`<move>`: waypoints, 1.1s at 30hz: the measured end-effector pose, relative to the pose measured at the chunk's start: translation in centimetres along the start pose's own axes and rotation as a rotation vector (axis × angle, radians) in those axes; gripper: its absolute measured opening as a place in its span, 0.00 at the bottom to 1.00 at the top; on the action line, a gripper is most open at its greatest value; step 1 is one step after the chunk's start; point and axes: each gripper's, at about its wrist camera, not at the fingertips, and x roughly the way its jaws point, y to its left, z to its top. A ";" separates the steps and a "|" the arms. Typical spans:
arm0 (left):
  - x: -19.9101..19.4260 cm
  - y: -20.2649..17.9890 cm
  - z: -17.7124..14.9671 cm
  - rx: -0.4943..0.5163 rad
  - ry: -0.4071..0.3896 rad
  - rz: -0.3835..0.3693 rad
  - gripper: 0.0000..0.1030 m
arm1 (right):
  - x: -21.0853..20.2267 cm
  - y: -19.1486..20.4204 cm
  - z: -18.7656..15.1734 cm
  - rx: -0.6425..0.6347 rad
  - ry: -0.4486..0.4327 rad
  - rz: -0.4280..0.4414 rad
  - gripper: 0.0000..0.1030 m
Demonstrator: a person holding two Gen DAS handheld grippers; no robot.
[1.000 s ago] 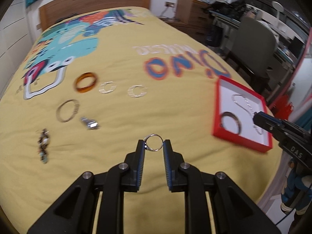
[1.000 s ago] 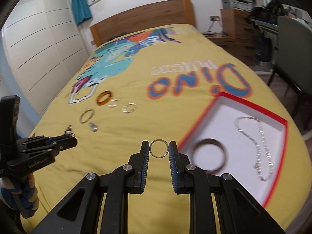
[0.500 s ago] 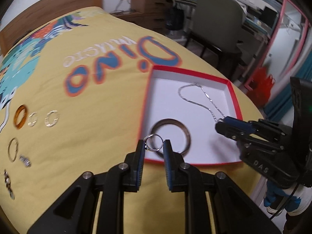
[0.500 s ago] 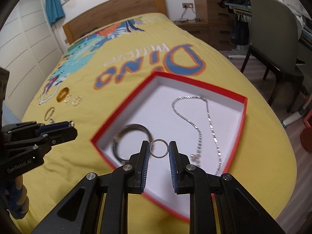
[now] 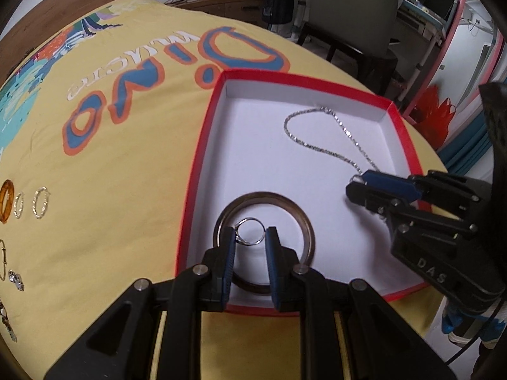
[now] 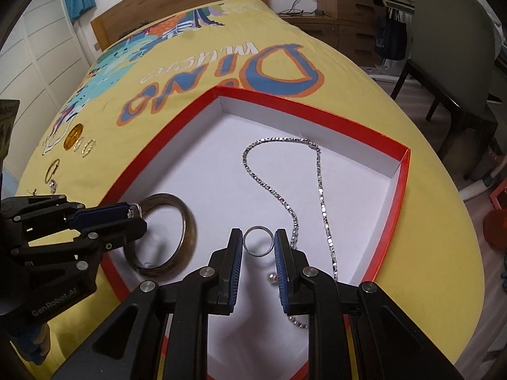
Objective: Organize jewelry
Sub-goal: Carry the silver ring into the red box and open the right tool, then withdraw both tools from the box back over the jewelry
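Note:
A red box (image 5: 202,145) with a white inside lies on the yellow bed; it also shows in the right wrist view (image 6: 393,209). In it lie a dark bangle (image 5: 304,221) (image 6: 187,224) and a silver chain (image 5: 320,148) (image 6: 320,183). My left gripper (image 5: 251,236) is shut on a thin silver ring (image 5: 250,220) and holds it over the bangle. My right gripper (image 6: 258,242) is shut on a plain silver ring (image 6: 257,240) over the box's near part, beside the chain. Each gripper shows in the other's view (image 6: 104,218) (image 5: 374,186).
On the bedspread to the left lie an amber ring (image 5: 6,201) (image 6: 73,141), two small hoops (image 5: 41,202) (image 6: 88,147), a larger hoop (image 6: 52,169) and small trinkets (image 5: 16,280). A chair (image 6: 450,41) and drawers stand right of the bed.
Both grippers have moved over the red box with their rings. The left now hangs over the bangle; the right has come lower, close to the chain.

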 end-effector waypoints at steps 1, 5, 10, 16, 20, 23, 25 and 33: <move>0.3 0.1 -0.1 0.000 0.006 0.002 0.17 | 0.1 0.0 0.0 -0.004 -0.001 -0.004 0.20; 1.2 0.6 -0.5 -0.017 0.023 -0.002 0.18 | 0.3 0.2 0.1 -0.021 0.002 -0.017 0.20; 1.0 0.9 -0.7 -0.021 0.014 -0.008 0.18 | 0.2 0.4 0.0 -0.032 0.005 -0.030 0.20; 0.5 1.1 -0.7 -0.026 0.003 -0.019 0.19 | -0.4 0.4 -0.2 -0.021 0.004 -0.036 0.26; -0.7 1.1 -0.9 -0.028 -0.015 -0.026 0.27 | -1.3 0.2 -0.1 -0.015 -0.009 -0.040 0.27; -1.8 1.0 -0.9 -0.029 -0.032 -0.038 0.29 | -2.5 0.2 -0.1 -0.012 -0.023 -0.045 0.27; -2.7 1.0 -0.9 -0.029 -0.045 -0.042 0.30 | -3.2 0.2 -0.2 -0.005 -0.031 -0.045 0.28; -5.8 0.9 -1.4 -0.032 -0.083 -0.052 0.34 | -6.2 0.6 -0.9 0.018 -0.062 -0.055 0.32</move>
